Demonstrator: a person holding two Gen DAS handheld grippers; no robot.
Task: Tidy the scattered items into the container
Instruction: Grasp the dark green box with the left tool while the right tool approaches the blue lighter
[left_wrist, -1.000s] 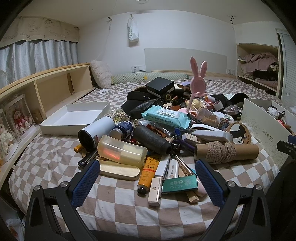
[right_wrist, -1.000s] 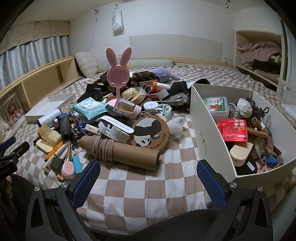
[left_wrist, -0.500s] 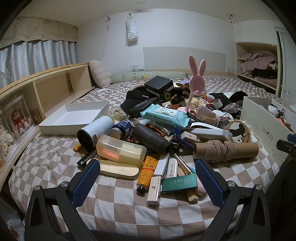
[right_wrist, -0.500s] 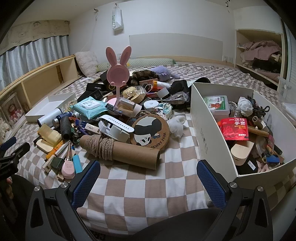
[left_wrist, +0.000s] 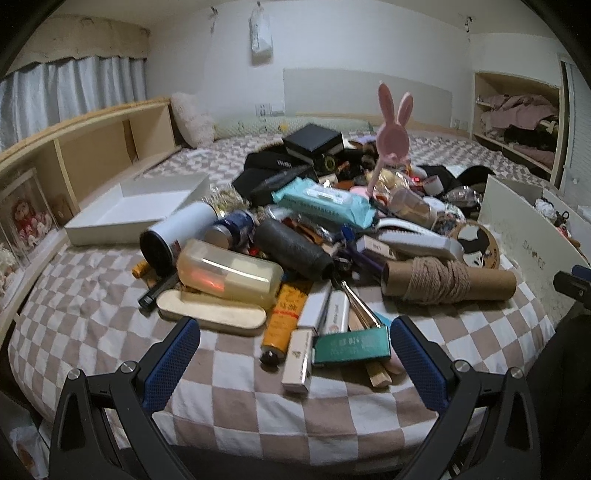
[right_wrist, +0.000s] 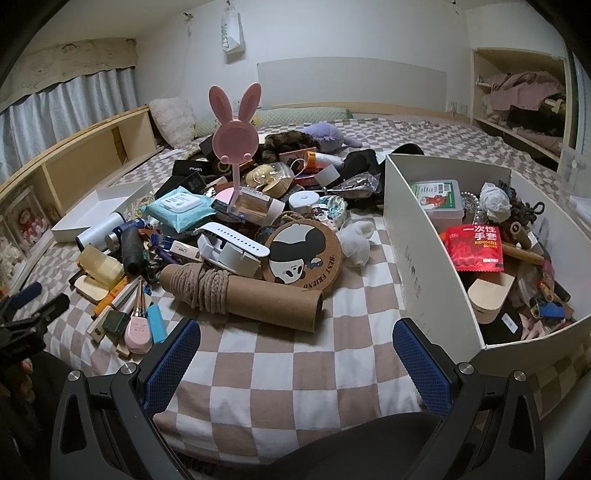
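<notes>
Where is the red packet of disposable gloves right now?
In the right wrist view, the red packet lies inside the white box on the right, on top of the other things there, just in front of the green-labelled case.

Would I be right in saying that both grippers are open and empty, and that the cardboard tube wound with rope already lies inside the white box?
Not quite. The cardboard tube still lies on the checked bedspread, outside the white box, as the right wrist view shows. The left gripper and right gripper are indeed open and empty.
</notes>
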